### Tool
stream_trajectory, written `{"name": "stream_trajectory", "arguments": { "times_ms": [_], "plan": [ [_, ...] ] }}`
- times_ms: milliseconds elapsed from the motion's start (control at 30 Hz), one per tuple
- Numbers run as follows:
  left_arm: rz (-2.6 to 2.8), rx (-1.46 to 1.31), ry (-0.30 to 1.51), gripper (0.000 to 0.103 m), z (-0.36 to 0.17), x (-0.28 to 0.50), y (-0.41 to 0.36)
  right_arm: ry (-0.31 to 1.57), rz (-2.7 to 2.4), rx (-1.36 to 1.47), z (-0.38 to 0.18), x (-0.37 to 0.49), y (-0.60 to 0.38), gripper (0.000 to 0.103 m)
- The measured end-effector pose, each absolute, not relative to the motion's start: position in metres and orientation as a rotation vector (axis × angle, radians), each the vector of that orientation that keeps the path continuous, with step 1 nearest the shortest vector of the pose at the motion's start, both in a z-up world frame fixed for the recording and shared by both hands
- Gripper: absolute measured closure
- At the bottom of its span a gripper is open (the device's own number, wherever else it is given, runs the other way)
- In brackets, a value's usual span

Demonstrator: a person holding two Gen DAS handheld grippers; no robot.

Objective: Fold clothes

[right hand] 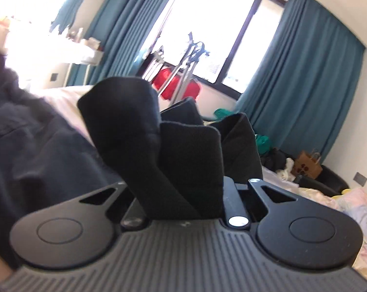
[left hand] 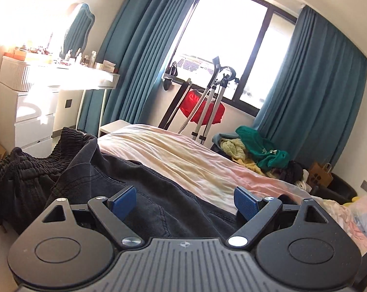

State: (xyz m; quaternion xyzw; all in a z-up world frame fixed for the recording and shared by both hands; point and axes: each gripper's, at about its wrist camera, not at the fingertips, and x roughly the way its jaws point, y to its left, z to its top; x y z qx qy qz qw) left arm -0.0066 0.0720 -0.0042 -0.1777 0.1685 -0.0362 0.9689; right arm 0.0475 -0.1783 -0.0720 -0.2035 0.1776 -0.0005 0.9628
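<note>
A black pair of trousers (left hand: 125,182) with a ribbed elastic waistband lies on the bed (left hand: 183,155) at the left. My left gripper (left hand: 185,200) is open just above the trousers' dark cloth, its blue pads (left hand: 125,199) spread wide and empty. My right gripper (right hand: 183,182) is shut on a bunched fold of the black trousers cloth (right hand: 164,146), which stands up between the fingers and hides the pads. More of the dark garment (right hand: 32,150) spreads to the left in the right wrist view.
A pile of green, yellow and dark clothes (left hand: 256,153) lies at the bed's far right. A red garment on a metal stand (left hand: 207,107) is by the window. A white dresser (left hand: 32,112) stands left. A paper bag (left hand: 320,174) sits right.
</note>
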Motion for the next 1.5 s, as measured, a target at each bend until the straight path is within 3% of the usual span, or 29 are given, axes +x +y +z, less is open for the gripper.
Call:
{"name": "stream_trajectory", "arguments": {
  "times_ms": [133,367,600,767,867,933,1033,1267,1500],
  "plan": [
    [-0.054,-0.414,0.329,0.014,-0.002,-0.010,0.084,0.432,0.006,-0.492,-0.117,0.041,-0.144,0.087],
    [-0.056,-0.447,0.298,0.014,0.001,-0.010,0.090,0.383,0.005,-0.331,-0.073,0.062,-0.142,0.086],
    [-0.057,-0.444,0.330,0.014,-0.004,-0.007,0.092,0.466,0.042,-0.269,-0.109,0.071,-0.139,0.086],
    [-0.079,-0.419,0.341,0.014,-0.007,-0.002,0.085,0.487,0.073,-0.175,-0.098,0.070,-0.152,0.082],
    [-0.096,-0.397,0.337,0.014,-0.009,-0.003,0.079,0.531,0.132,-0.109,-0.088,0.067,-0.161,0.065],
    [-0.100,-0.385,0.326,0.014,-0.010,-0.004,0.076,0.551,0.187,-0.088,-0.080,0.061,-0.164,0.039],
    [-0.112,-0.365,0.324,0.013,-0.011,-0.005,0.072,0.584,0.288,-0.059,-0.067,0.046,-0.166,0.019],
    [-0.174,-0.327,0.365,0.013,-0.023,0.000,0.057,0.557,0.391,0.042,-0.024,-0.011,-0.191,0.018],
    [-0.253,-0.276,0.409,0.015,-0.038,-0.001,0.037,0.464,0.094,0.117,-0.017,-0.012,-0.254,0.018]
  ]
}}
